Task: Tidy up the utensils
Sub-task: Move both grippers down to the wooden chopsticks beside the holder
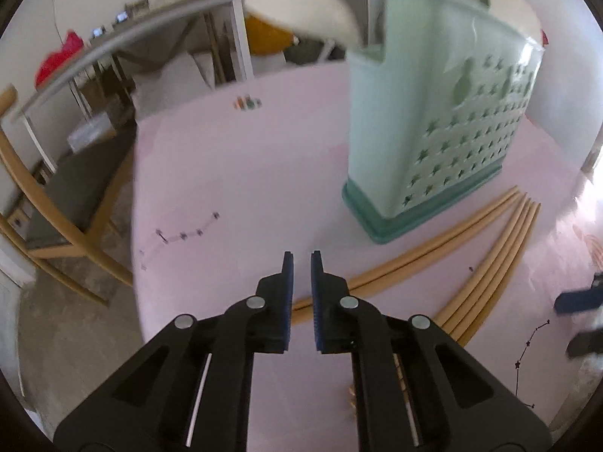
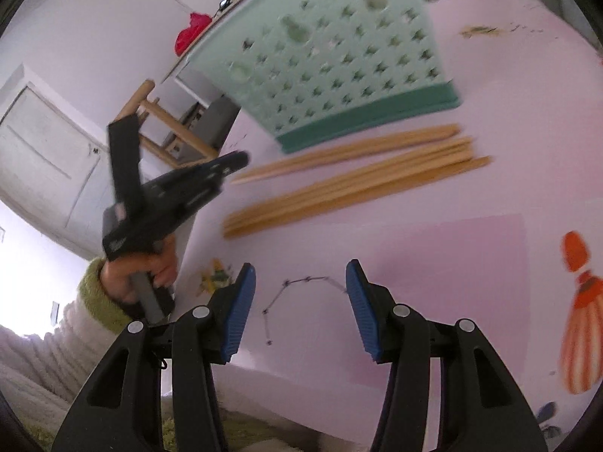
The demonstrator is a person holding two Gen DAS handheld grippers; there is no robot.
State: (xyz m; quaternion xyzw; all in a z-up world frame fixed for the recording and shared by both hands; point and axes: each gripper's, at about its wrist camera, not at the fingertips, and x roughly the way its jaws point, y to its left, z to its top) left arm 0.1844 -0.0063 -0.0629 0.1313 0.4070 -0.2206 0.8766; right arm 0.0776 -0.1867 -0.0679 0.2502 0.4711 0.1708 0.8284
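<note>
Several wooden chopsticks (image 1: pixel 486 256) lie loose on the pink table, just in front of a mint-green perforated utensil holder (image 1: pixel 433 120). Both also show in the right wrist view, the chopsticks (image 2: pixel 350 184) below the holder (image 2: pixel 331 56). My left gripper (image 1: pixel 301 263) hovers above the table near the chopsticks' near ends, jaws a narrow gap apart and empty. My right gripper (image 2: pixel 301 282) is open and empty over the table's near edge, short of the chopsticks. The left gripper's body (image 2: pixel 169 196) shows in the right wrist view, held in a hand.
A wooden chair (image 1: pixel 49 226) stands left of the pink table (image 1: pixel 233 173). A white and an orange object (image 1: pixel 301 11) sit behind the holder. An orange printed figure (image 2: pixel 582 312) marks the tablecloth at right. A shelf with clutter runs along the far wall.
</note>
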